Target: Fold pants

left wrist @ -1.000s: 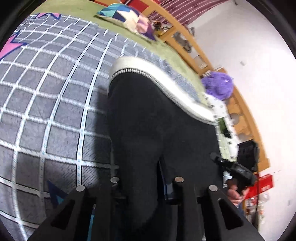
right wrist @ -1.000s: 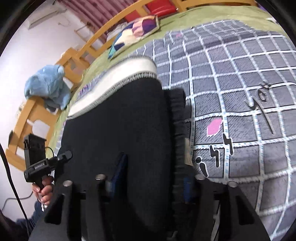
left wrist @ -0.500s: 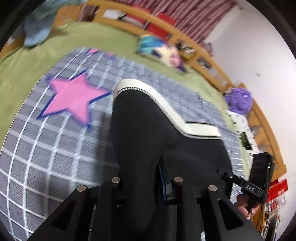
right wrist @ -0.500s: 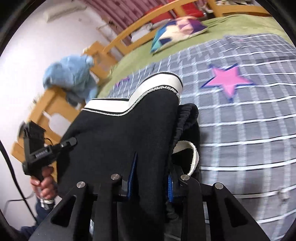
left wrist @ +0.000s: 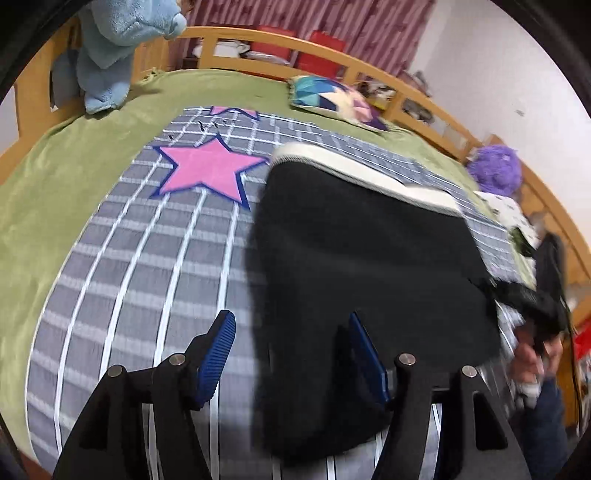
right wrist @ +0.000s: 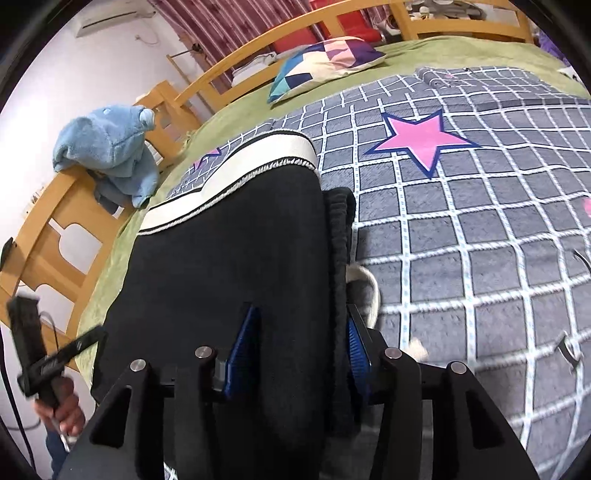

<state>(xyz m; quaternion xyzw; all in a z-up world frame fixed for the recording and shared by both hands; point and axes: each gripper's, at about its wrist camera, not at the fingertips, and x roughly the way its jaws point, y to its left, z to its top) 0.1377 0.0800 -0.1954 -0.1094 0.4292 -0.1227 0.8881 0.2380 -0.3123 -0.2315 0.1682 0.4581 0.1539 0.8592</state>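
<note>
A grey checked blanket (left wrist: 155, 258) with a pink star (left wrist: 207, 170) covers a green sheet (left wrist: 48, 177) on a bed with a yellow wooden frame (right wrist: 55, 229), under white walls and a red striped curtain (left wrist: 369, 26). The black pants (left wrist: 365, 258) lie folded on the blanket, their cream band (right wrist: 236, 173) at the far edge. Half a second ago the left gripper (left wrist: 291, 354) clamped the cloth; now its jaws are opening, the near corner lying loose between them. The right gripper (right wrist: 299, 350) is also opening, with the pants' right edge between its blue pads (right wrist: 242, 350). A patchwork pillow (right wrist: 325, 59), a blue plush toy (right wrist: 107, 151) and a purple fluffy thing (left wrist: 495, 170) sit around the edges.
</note>
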